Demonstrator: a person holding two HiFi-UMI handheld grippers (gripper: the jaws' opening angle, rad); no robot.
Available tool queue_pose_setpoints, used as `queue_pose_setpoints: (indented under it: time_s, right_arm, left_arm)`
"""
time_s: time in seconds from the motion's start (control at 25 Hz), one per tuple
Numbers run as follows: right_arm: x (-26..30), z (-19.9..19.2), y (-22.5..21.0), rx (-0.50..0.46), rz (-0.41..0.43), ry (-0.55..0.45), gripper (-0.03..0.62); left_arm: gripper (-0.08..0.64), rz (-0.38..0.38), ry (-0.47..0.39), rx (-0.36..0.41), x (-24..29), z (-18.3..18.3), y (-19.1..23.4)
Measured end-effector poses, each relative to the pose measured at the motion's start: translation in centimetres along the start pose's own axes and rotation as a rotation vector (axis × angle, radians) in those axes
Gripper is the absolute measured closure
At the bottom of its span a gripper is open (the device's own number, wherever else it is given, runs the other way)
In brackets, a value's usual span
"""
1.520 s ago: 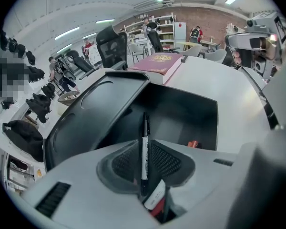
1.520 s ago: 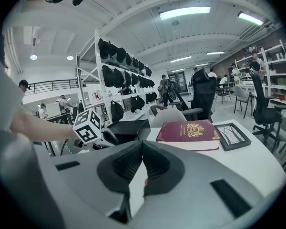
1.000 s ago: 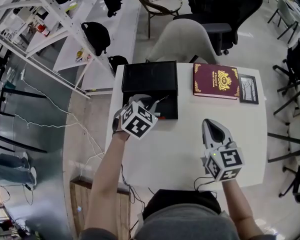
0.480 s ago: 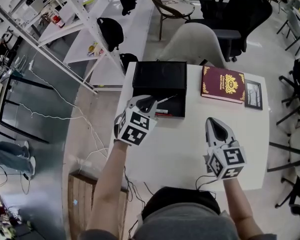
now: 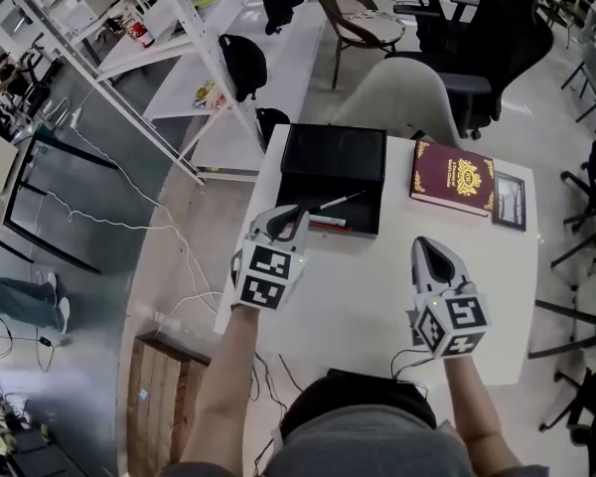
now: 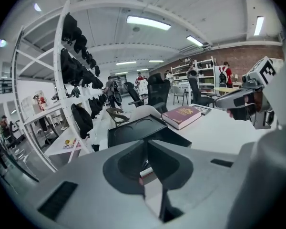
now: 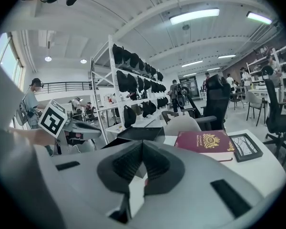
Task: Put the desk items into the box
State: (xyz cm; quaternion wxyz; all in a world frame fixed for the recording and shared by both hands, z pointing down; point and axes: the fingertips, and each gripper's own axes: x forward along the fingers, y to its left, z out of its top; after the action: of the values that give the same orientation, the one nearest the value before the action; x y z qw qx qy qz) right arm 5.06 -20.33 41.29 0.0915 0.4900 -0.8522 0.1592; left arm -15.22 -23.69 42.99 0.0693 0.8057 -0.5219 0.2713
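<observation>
Drawn back toward the person since a second earlier, the left gripper (image 5: 284, 219) hung at the near left corner of the black rectangular box (image 5: 331, 157). Its fingers had just been closing and stood almost together, empty. A silver pen (image 5: 339, 202) and a red pen (image 5: 328, 224) lay in the box, its lid open on the far side. The right gripper (image 5: 432, 249) hovered over the bare white counter (image 5: 368, 286), fingers together on nothing. Beyond lay a maroon gold-crested book (image 5: 454, 177), and just beside it a black-framed picture (image 5: 510, 202).
</observation>
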Motion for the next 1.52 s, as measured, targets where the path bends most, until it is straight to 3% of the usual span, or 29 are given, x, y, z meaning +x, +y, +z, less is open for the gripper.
queue_pose_setpoints:
  time_s: [0.56, 0.88, 1.52]
  right_arm:
    - [0.2, 0.5, 2.3, -0.031, 0.047, -0.005, 0.588]
    - [0.4, 0.8, 3.8, -0.059, 0.078, -0.017, 0.588]
    - [0.3, 1.6, 5.3, -0.101, 0.128, -0.023, 0.589]
  left_arm:
    - [0.553, 0.13, -0.122, -0.245, -5.3, -1.8, 1.1]
    - [0.554, 0.179, -0.171, -0.335, -7.3, -3.0, 1.1]
    - [0.552, 0.247, -0.192, -0.374, -9.3, -4.1, 1.1]
